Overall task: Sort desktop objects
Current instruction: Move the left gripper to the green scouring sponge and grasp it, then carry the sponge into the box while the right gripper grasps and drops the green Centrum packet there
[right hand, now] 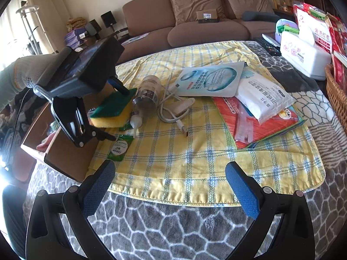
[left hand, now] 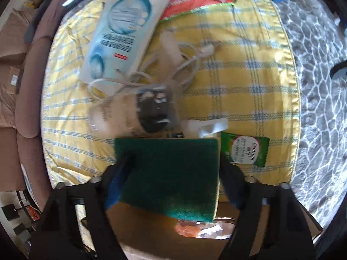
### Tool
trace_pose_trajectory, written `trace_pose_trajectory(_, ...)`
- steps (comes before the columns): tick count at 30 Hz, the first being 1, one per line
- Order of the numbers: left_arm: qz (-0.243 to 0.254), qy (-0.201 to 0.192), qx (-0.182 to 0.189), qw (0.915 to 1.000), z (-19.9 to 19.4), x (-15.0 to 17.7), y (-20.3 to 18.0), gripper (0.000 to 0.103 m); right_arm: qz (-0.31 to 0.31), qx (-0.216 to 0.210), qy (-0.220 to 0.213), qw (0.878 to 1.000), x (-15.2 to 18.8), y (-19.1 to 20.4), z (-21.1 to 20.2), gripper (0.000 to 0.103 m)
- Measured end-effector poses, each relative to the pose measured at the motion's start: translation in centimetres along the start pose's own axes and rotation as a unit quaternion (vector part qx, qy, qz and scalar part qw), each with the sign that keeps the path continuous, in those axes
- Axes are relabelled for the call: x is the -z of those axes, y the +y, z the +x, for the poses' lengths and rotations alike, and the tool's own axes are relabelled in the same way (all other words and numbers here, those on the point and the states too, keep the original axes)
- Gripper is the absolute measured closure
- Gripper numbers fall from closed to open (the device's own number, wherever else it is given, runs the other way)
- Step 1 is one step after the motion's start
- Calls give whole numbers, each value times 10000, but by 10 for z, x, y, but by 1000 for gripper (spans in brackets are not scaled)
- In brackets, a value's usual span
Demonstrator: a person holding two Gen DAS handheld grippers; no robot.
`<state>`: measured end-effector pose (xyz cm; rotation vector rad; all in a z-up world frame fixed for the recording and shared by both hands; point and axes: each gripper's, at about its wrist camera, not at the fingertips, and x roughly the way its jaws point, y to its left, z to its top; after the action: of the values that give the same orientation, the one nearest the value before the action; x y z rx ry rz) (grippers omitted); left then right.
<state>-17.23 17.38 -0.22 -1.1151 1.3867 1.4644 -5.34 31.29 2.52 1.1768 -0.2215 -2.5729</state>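
Note:
My left gripper (left hand: 171,173) is shut on a green-and-yellow scouring sponge (left hand: 171,177), holding it just above the yellow checked cloth (left hand: 238,86) by the open cardboard box (left hand: 151,234). The right wrist view shows that gripper (right hand: 118,99) with the sponge (right hand: 112,110) at the table's left. My right gripper (right hand: 170,186) is open and empty over the cloth's near edge (right hand: 184,173). On the cloth lie a clear jar (right hand: 147,93), a white cable (right hand: 173,108), a small white bottle (right hand: 135,122), a green sachet (right hand: 120,148), a blue-white pouch (right hand: 210,80) and a wipes pack (right hand: 262,95).
An orange packet (right hand: 256,125) lies under the wipes. A tissue box (right hand: 303,54), remote (right hand: 269,43), snack bags and a wicker basket (right hand: 336,93) stand at the right. A brown sofa (right hand: 195,21) is behind. The box (right hand: 65,151) holds an orange wrapper (left hand: 190,229).

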Motion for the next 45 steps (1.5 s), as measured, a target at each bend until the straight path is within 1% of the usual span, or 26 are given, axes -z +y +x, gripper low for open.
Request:
trace_pose_trajectory(1, -100, -160, -5, 9998, -7, 4, 6, 44, -9, 13, 12, 10000, 0, 2, 2, 0)
trace_pose_trajectory(2, -152, -278, -73, 9995, -13, 7, 9, 58, -11, 0, 26, 10000, 0, 3, 4, 0)
trace_pose_trajectory(3, -215, -347, -219, 9989, -18, 11, 13, 66, -1, -26, 44, 10000, 0, 4, 5, 0)
trace_pose_trajectory(5, -357, -393, -228, 9983, -23, 15, 18, 68, 86, -86, 71, 9999, 0, 5, 9, 0)
trace_pose_trajectory(9, -528, -541, -262, 9968, -31, 18, 8, 68, 300, -193, 116, 9993, -2, 7, 15, 0)
trace_pose_trajectory(12, -685, -489, -346, 9959, -28, 14, 2, 66, 402, -361, 171, 9984, -4, 17, 22, 1)
trace_pose_trajectory(14, -777, -482, -326, 9953, -22, 11, 3, 66, 521, -450, 285, 9972, -8, 26, 34, 3)
trace_pose_trajectory(15, -852, -481, -350, 9946, -21, 9, 5, 68, 604, -525, 352, 9962, -10, 32, 41, 10)
trace_pose_trajectory(16, -977, -468, -336, 9936, -20, 8, 8, 69, 663, -622, 436, 9949, -12, 38, 50, 21)
trace_pose_trajectory(17, -1101, -480, -334, 9922, -20, 7, 10, 72, 669, -684, 535, 9940, -15, 44, 60, 26)
trace_pose_trajectory(18, -1210, -485, -370, 9908, -21, 7, 13, 74, 609, -656, 641, 9939, -17, 51, 71, 34)
trace_pose_trajectory(19, -1336, -456, -540, 9885, -20, 8, 16, 78, 513, -589, 734, 9942, -19, 58, 81, 42)
trace_pose_trajectory(20, -1480, -438, -615, 9861, -21, 9, 18, 81, 401, -524, 815, 9945, -19, 64, 91, 43)
trace_pose_trajectory(21, -1609, -517, -594, 9838, -24, 11, 21, 83, 313, -451, 836, 9950, -19, 69, 99, 43)
trace_pose_trajectory(23, -1857, -646, -644, 9784, -32, 16, 25, 86, 87, -329, 702, 9970, -19, 78, 102, 48)
trace_pose_trajectory(24, -1980, -738, -617, 9755, -37, 19, 28, 87, -90, -213, 765, 9968, -18, 83, 103, 57)
trace_pose_trajectory(25, -2070, -849, -640, 9726, -44, 22, 32, 87, -330, -23, 760, 9966, -17, 87, 102, 71)
trace_pose_trajectory(26, -2175, -926, -657, 9694, -51, 25, 35, 87, -541, 74, 759, 9956, -15, 91, 102, 78)
trace_pose_trajectory(28, -2362, -1202, -562, 9626, -69, 33, 39, 88, -679, 99, 725, 9950, -12, 91, 100, 78)
trace_pose_trajectory(31, -2699, -1564, -381, 9493, -101, 48, 44, 88, -401, -218, 711, 9964, -12, 80, 92, 79)
trace_pose_trajectory(33, -2909, -1878, -235, 9378, -126, 65, 45, 87, -226, -426, 585, 9971, -13, 73, 79, 79)
trace_pose_trajectory(36, -3238, -2266, -60, 9186, -158, 103, 40, 87, -98, -629, 306, 9975, -18, 69, 54, 79)
trace_pose_trajectory(39, -3575, -2460, -46, 9009, -179, 150, 28, 86, -133, -874, -24, 9961, -26, 78, 27, 79)
trace_pose_trajectory(41, -3769, -2516, -75, 8914, -187, 181, 16, 86, -205, -1072, -215, 9938, -33, 91, 12, 78)
trace_pose_trajectory(43, -3933, -2536, -90, 8837, -190, 211, 4, 86, -370, -1195, -329, 9916, -39, 115, 2, 78)
trace_pose_trajectory(45, -4114, -2483, -197, 8768, -188, 238, -7, 86, -408, -1353, -313, 9895, -42, 138, 0, 78)
